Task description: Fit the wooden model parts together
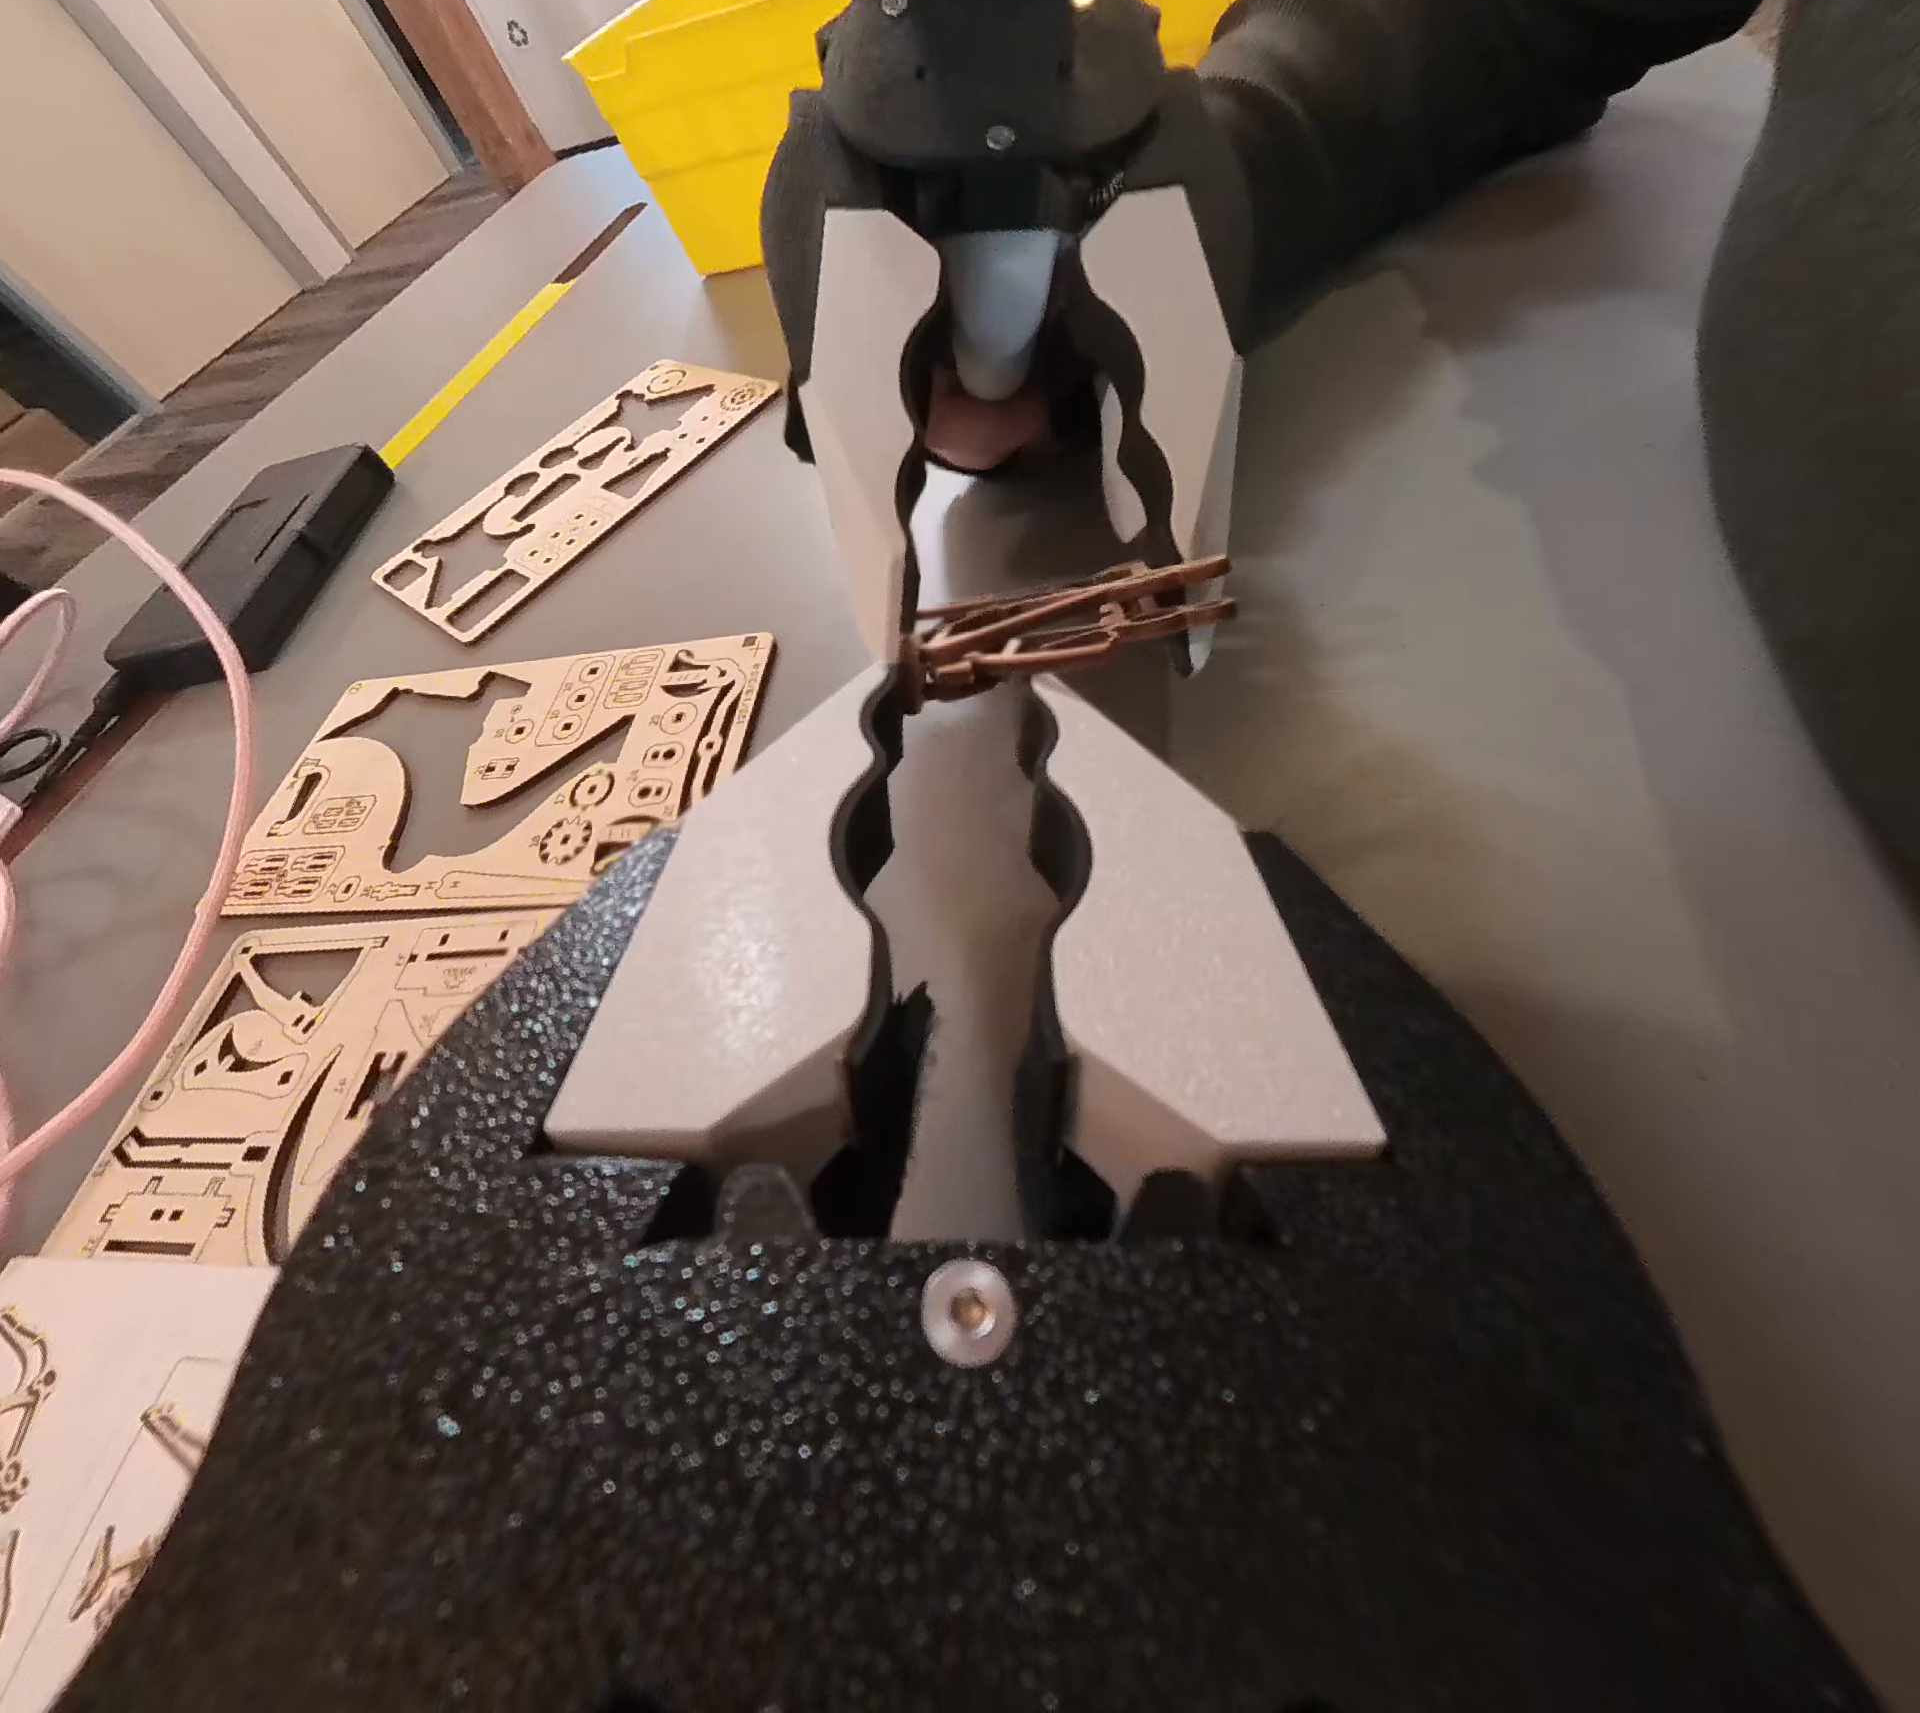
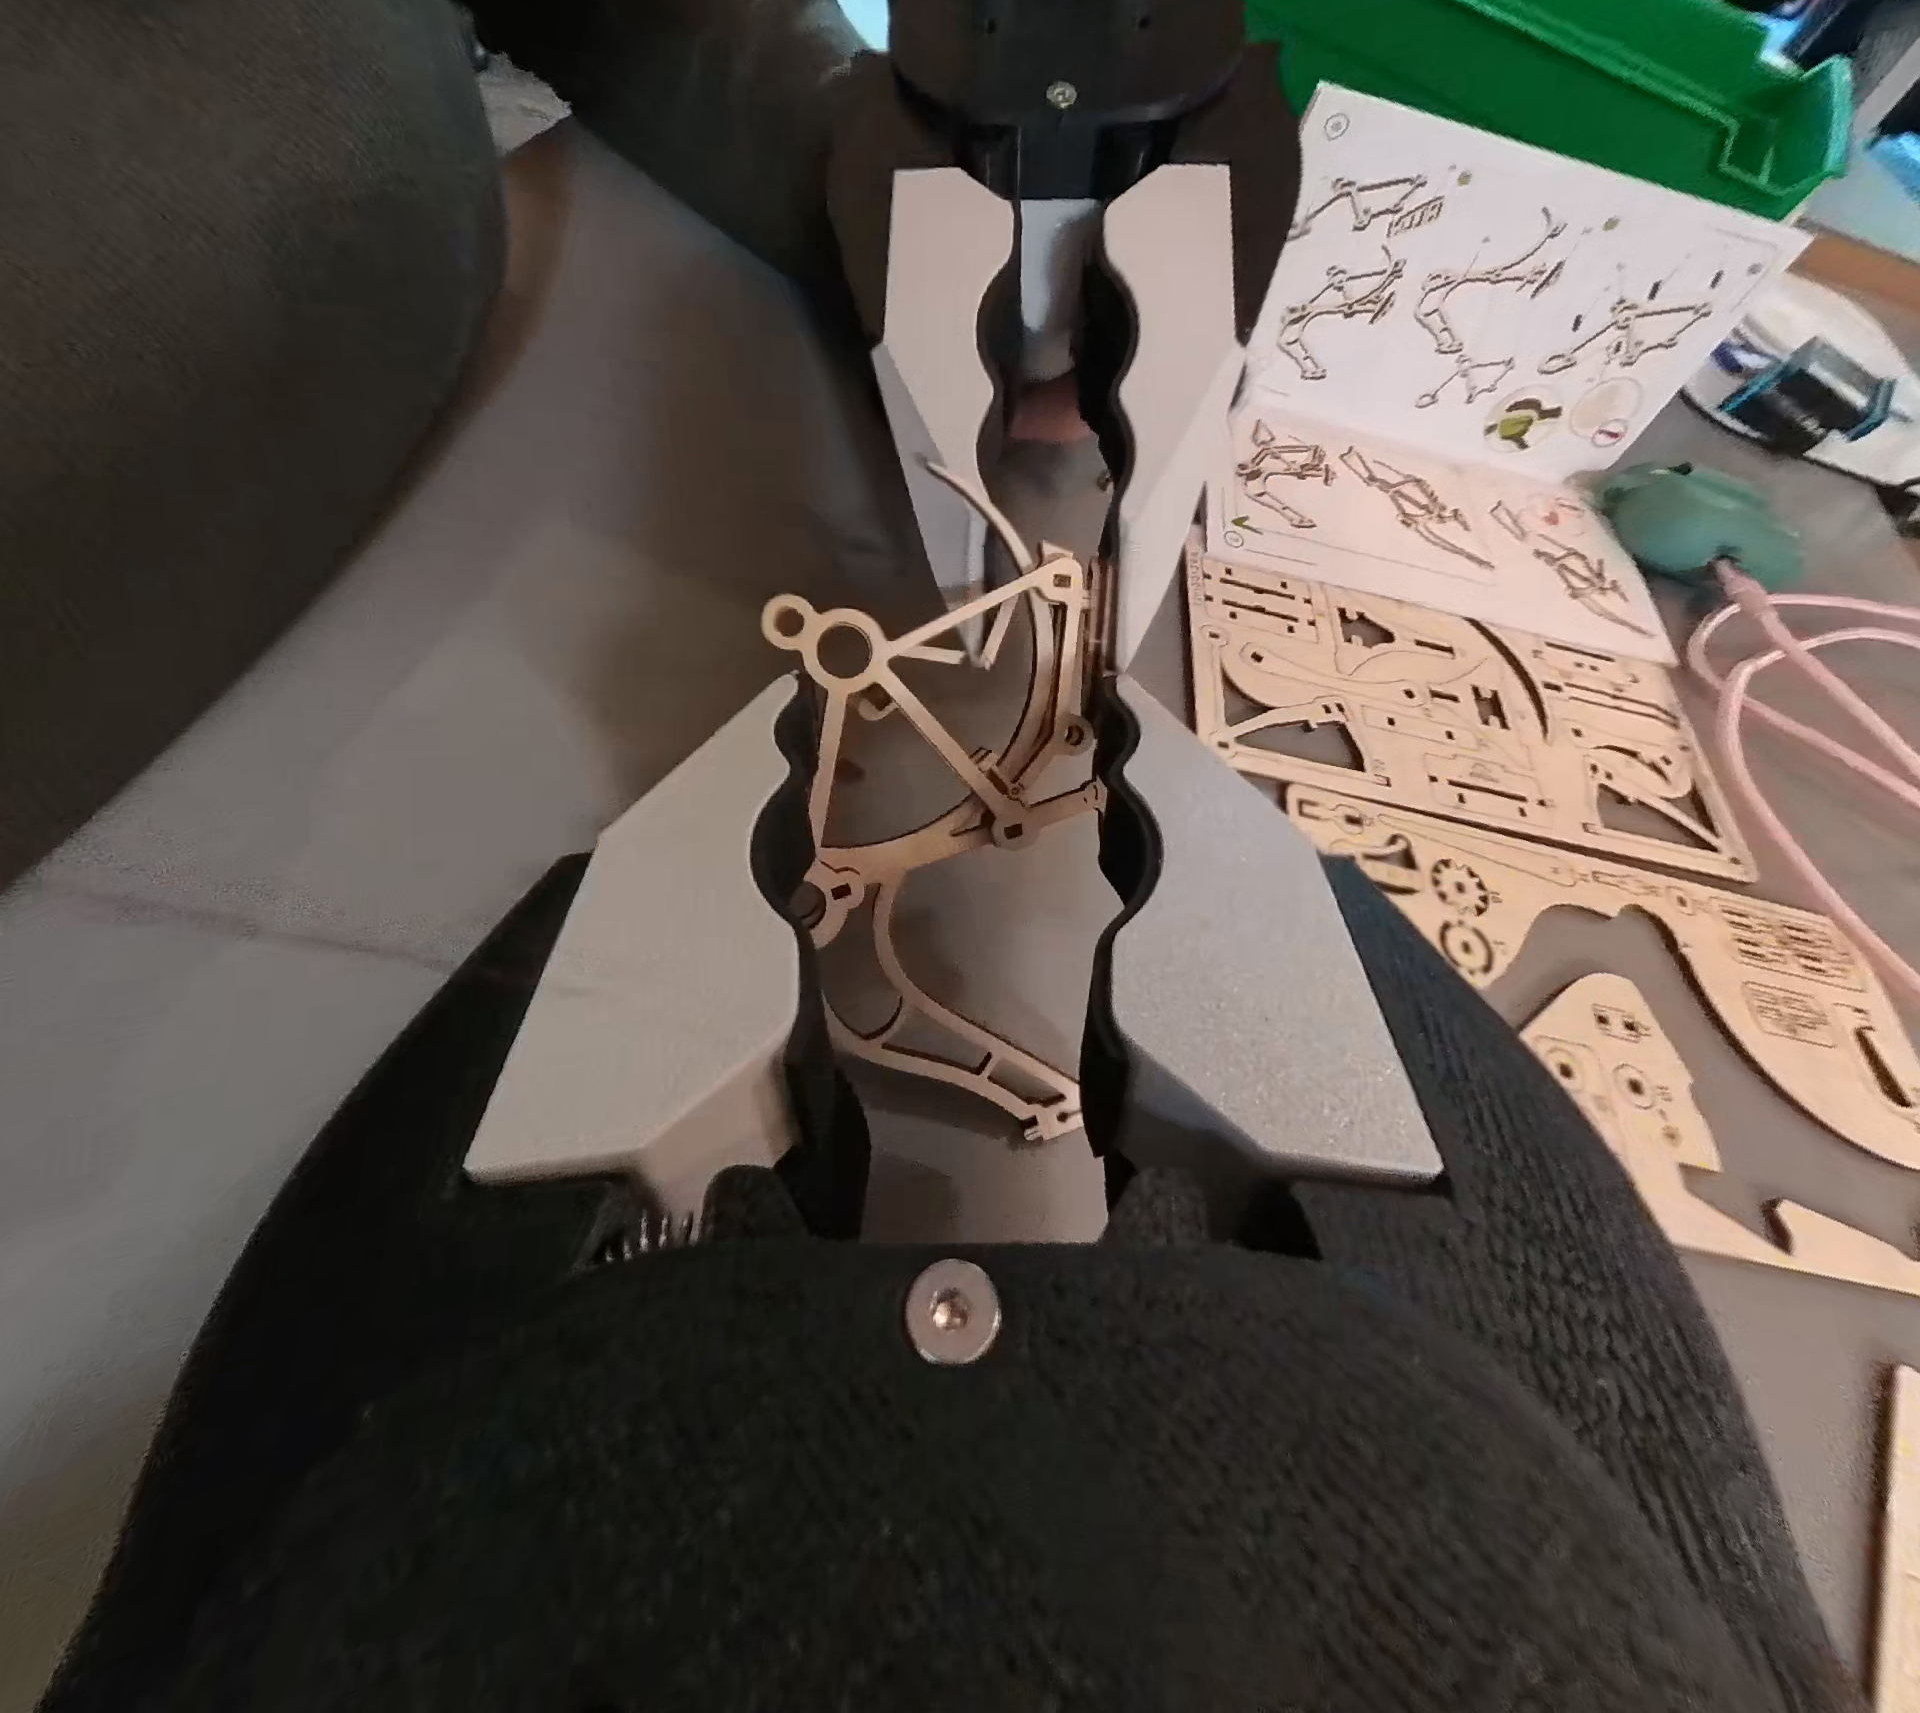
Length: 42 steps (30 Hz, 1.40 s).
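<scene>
Wrist cameras face each other, sharing wooden model (image 1: 1049, 624) close-up.

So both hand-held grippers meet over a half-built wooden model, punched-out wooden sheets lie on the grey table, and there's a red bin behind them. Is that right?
Nearly. There is no red bin. The left wrist view shows a yellow bin, and the right wrist view shows a green bin. The rest holds: the two hand-held grippers face each other at the wooden model, and wooden sheets lie on the grey table.

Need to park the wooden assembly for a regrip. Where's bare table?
Free: grey table on the sleeve side of the assembly; strip between far sheet and yellow bin. Crowded: sheets, instruction sheet, pink cable, black case.
</scene>
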Motion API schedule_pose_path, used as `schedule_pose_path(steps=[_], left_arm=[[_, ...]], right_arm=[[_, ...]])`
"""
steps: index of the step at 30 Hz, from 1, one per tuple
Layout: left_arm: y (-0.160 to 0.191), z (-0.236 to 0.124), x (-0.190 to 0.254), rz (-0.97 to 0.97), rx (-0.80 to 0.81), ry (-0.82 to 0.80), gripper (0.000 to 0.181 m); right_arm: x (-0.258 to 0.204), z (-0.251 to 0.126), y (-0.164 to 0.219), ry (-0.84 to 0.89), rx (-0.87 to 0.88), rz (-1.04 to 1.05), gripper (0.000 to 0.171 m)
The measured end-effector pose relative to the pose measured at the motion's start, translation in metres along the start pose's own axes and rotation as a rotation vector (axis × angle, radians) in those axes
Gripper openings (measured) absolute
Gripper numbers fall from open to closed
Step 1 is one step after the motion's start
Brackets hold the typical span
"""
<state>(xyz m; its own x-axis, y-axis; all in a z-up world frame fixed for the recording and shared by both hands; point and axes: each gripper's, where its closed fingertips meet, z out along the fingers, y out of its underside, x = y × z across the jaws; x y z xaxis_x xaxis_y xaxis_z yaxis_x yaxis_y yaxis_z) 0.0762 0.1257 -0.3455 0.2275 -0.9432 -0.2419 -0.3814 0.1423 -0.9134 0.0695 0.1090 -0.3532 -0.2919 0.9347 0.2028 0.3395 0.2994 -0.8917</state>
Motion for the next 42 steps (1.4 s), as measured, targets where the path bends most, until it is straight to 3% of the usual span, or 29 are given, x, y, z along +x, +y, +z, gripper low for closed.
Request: schedule_pose_path(steps=[20,28,33,39,42], left_arm=[[0.014,0.005,-0.003,-0.092,-0.106,0.000,0.013],[0.015,0.008,-0.001,-0.139,-0.118,0.056,0.013],[0.016,0.009,0.001,-0.133,-0.127,0.085,0.013],[0.020,0.011,0.004,-0.126,-0.155,0.114,0.012],[0.023,0.012,0.008,-0.098,-0.178,0.119,0.011]], right_arm=[[0.001,0.000,0.007,-0.067,-0.037,0.147,0.055],[0.005,-0.016,0.001,-0.145,0.050,0.221,0.057],[0.019,-0.020,-0.011,-0.142,0.058,0.276,0.038],[0.018,-0.003,0.009,-0.151,-0.160,0.252,0.030],[0.012,0.001,0.010,-0.165,-0.187,0.214,0.015]])
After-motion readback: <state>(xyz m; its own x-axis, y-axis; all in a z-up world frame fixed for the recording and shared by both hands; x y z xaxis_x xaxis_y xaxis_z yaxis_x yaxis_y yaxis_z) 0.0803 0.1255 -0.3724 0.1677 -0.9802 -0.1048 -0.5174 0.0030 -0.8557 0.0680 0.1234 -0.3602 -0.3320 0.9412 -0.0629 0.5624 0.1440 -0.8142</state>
